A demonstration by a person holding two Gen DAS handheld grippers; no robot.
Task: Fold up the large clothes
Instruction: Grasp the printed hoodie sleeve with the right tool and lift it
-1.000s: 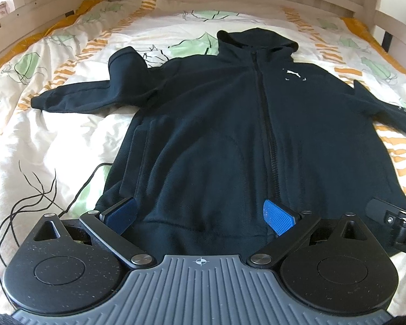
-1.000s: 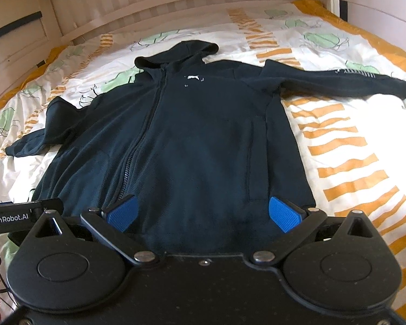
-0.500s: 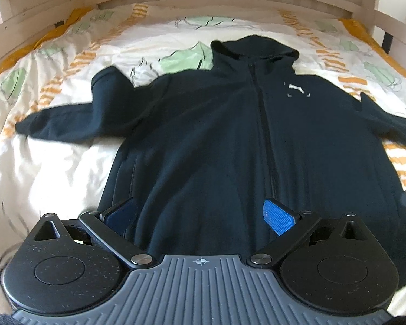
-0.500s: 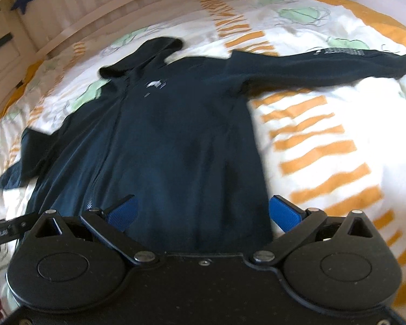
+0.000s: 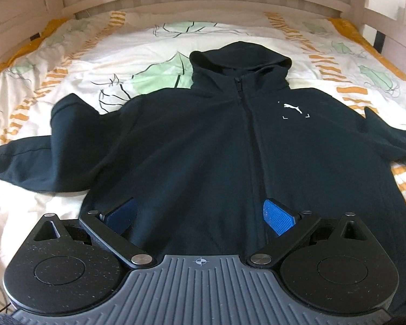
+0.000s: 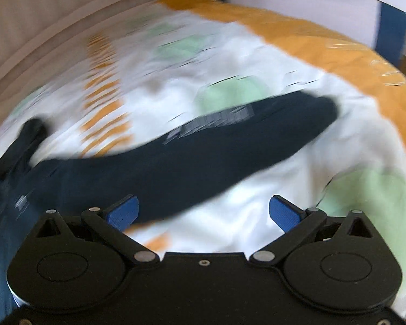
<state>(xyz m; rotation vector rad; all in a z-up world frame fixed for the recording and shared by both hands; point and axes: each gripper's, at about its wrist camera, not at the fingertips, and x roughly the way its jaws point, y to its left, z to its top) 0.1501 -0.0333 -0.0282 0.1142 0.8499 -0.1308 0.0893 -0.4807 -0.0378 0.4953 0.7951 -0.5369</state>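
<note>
Dark navy zip hoodie [image 5: 203, 149] flat, front up, zipped, filling centre frame, hood toward top. White chest logo [image 5: 293, 108] right of zipper. Left-frame sleeve [image 5: 40, 159] bunched, folded; other sleeve [image 6: 203, 154] stretched out, blurred.

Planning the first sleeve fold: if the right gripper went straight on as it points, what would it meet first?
Probably the hoodie's sleeve, lying across the bedspread just ahead of the open right gripper; blur leaves depth unclear.

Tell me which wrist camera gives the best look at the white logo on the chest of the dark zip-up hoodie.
The left wrist view: the dark zip-up hoodie lies flat and sharp there, its white chest logo clear beside the zipper. The right wrist view is motion-blurred and mostly shows one sleeve; the logo cannot be made out there.
</note>
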